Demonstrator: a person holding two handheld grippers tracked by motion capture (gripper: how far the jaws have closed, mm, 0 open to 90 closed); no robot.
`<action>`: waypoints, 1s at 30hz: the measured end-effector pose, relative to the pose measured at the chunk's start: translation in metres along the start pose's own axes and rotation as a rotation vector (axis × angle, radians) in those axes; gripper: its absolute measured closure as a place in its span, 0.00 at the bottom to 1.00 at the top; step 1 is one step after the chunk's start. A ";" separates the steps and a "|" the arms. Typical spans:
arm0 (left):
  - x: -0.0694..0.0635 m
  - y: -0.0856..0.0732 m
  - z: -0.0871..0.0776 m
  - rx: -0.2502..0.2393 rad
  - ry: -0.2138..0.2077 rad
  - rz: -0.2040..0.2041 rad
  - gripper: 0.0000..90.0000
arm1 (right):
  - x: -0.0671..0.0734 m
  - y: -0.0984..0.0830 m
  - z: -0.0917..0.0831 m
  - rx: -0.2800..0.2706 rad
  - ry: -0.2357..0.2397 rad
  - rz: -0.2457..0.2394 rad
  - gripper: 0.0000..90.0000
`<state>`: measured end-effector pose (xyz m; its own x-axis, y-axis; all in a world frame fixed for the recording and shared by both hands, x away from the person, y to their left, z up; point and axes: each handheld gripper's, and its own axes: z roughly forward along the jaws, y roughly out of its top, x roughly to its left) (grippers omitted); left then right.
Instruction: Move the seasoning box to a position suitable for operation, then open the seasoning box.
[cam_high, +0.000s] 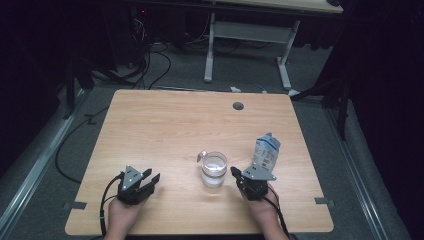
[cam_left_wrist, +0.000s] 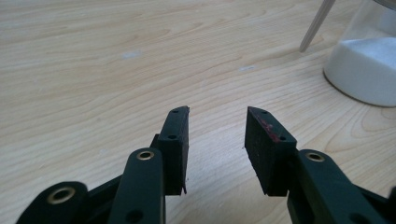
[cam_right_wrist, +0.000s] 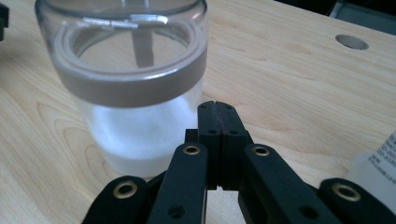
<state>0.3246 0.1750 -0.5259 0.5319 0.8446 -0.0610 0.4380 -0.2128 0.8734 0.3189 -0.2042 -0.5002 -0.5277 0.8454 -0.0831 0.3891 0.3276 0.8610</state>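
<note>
The table (cam_high: 165, 125) is pale wood-grain laminate, smooth with a soft sheen, and a round grey plastic-looking grommet (cam_high: 238, 106) sits in its far side. The jar (cam_high: 214, 169) is clear, glossy glass or plastic, with a fine white matt powder (cam_right_wrist: 135, 135) in its lower part and a thin shiny metal-looking utensil (cam_right_wrist: 142, 46) standing in it. Right of it, the pouch (cam_high: 265, 152) looks like crinkled printed plastic film. The left gripper (cam_left_wrist: 217, 128) and the right gripper (cam_right_wrist: 217, 109) are matt black plastic with brass-coloured rivets; their pads look like dull, slightly rough rubber.
</note>
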 end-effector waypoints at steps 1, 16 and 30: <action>0.001 -0.001 -0.002 -0.007 0.002 -0.007 0.67 | 0.000 0.002 0.001 -0.003 0.003 0.002 1.00; 0.003 -0.003 -0.006 -0.026 -0.003 -0.016 0.67 | 0.000 0.012 0.003 -0.028 0.011 -0.003 1.00; 0.002 -0.003 -0.005 -0.025 -0.002 -0.016 0.67 | 0.008 0.010 -0.002 -0.029 0.012 -0.028 1.00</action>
<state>0.3206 0.1798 -0.5259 0.5265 0.8468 -0.0760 0.4285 -0.1871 0.8840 0.3167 -0.1949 -0.4915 -0.5469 0.8310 -0.1016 0.3525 0.3386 0.8724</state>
